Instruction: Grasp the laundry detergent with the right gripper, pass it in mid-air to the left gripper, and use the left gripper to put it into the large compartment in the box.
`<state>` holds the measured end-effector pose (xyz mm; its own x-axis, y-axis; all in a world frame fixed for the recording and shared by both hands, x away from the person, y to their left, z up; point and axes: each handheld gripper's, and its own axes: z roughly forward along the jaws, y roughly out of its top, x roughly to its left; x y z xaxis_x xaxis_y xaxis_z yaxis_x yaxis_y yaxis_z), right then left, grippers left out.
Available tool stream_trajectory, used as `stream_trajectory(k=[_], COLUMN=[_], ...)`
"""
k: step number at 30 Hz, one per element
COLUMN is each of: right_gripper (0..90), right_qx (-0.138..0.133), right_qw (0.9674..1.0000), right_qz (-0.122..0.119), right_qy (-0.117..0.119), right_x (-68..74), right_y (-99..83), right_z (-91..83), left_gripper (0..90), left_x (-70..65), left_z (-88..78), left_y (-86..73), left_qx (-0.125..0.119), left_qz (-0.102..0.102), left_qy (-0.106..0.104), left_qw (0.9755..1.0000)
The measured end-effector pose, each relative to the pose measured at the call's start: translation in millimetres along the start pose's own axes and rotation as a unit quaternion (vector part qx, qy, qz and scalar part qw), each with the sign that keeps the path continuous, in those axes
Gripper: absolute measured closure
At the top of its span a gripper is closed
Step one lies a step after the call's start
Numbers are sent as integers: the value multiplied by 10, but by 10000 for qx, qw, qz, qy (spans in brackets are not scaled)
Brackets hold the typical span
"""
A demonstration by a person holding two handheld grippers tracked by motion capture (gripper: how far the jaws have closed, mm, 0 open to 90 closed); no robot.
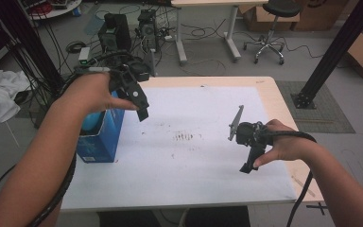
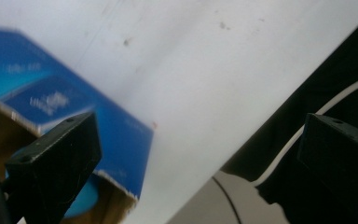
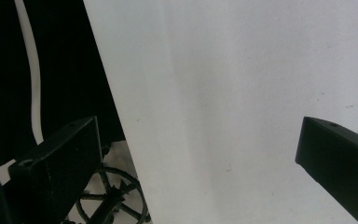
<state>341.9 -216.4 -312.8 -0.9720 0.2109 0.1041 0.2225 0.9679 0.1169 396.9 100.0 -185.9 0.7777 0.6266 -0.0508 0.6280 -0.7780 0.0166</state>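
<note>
White paper covered the surface (image 1: 194, 165), with a grey floor and cables behind it. The left tool (image 1: 139, 101) hung just over the blue box (image 1: 99, 137), its 2 jaws spread wide and holding nothing. The right tool (image 1: 250, 156) hung over the bare white sheet, well apart from the box, also spread and empty. The box stood at the left edge with its top open and something light blue and round inside. It looked like thin card, so probably light and easy to crush. Taking it by a side wall seemed safest.
</note>
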Motion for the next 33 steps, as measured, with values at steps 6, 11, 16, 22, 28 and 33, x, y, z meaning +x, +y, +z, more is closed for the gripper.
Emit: stream_trajectory(k=[6,11,16,22,28,33], right_gripper=[1,1,1,1,1,1], right_qx=[34,19,41,43,46,63], right_qw=[10000,10000,10000,10000,10000,10000], right_qz=[-11,7,19,22,16,47], right_qy=[21,22,23,27,-7,14], right_x=[10,1,-16,-54,-64,-75], right_y=[38,30,18,37,66,78], right_z=[1,0,24,25,-1,1], left_gripper=[1,1,1,1,1,1], left_x=[-192,-316,-381,-423,-435,-446], left_z=[102,204,272,373,429,426], left_y=[81,116,108,108,114,121], left_qx=[188,299,353,469,521,493], left_qz=[849,1532,1924,2213,2279,2329], left_qy=[-25,-195,-286,-223,-168,-168], left_qw=[9962,9876,9803,9738,9721,9711])
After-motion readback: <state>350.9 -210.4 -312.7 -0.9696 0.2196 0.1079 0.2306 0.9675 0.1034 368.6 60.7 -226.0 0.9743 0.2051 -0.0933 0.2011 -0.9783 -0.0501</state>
